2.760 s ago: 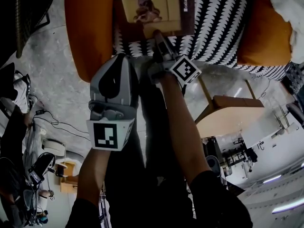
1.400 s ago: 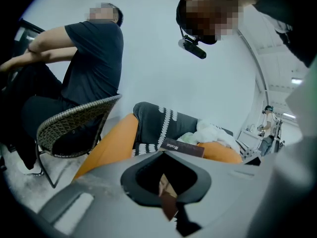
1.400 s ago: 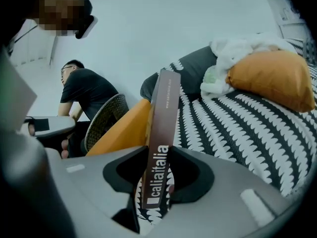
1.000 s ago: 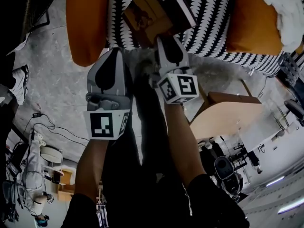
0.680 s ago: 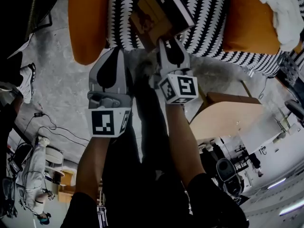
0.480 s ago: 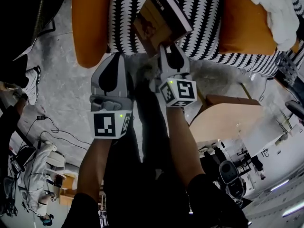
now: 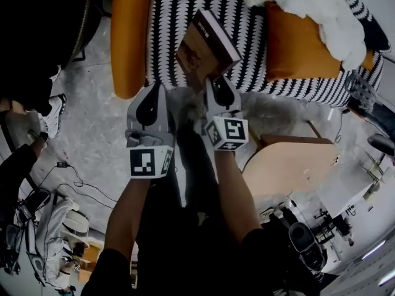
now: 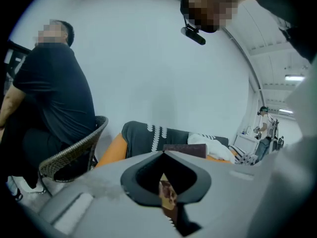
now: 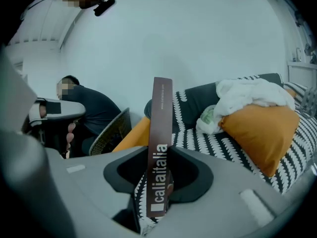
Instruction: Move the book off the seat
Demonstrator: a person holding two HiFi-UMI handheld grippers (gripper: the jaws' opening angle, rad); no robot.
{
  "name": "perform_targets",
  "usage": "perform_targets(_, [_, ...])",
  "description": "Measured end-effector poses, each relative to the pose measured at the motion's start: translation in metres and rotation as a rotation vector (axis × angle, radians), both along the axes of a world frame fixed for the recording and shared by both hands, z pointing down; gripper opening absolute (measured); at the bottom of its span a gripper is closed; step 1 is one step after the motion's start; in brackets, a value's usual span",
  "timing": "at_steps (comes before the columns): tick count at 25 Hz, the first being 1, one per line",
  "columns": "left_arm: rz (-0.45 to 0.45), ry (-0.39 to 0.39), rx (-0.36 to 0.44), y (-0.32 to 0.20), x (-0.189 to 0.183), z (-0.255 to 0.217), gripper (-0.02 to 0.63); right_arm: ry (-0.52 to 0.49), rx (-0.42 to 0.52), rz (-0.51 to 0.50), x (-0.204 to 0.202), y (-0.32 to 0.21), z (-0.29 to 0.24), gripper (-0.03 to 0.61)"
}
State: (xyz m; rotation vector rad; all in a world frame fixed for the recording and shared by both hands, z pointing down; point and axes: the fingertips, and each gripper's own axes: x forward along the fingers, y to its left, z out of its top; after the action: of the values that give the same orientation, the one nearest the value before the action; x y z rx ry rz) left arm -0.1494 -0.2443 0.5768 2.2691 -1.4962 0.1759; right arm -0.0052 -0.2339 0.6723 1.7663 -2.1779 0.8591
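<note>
The brown book is off the black-and-white patterned seat, tilted on edge in the air above it. My right gripper is shut on its lower end. In the right gripper view the book's spine stands upright between the jaws of the right gripper. My left gripper hangs to the left of the book, near the seat's front edge, shut and holding nothing. Through the left gripper only a sliver of the book shows.
An orange armrest bounds the seat on the left. On the right lie an orange cushion and a white blanket. A wooden side table stands at right. A wicker chair and a person are nearby. Cables lie on the floor.
The book lay flat on the seat before; now it is lifted and tipped onto its edge in the right gripper. Both grippers sit a little lower in the head view.
</note>
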Motion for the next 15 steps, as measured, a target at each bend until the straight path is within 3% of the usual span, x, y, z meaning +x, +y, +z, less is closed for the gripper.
perform_targets(8, [-0.029, -0.031, 0.041, 0.007, 0.006, -0.079, 0.006, -0.006, 0.054, 0.006, 0.003, 0.008, -0.102, 0.143])
perform_targets(15, [-0.028, -0.038, 0.143, 0.008, 0.007, -0.153, 0.006, 0.014, 0.167, -0.008, 0.011, 0.008, -0.191, 0.143])
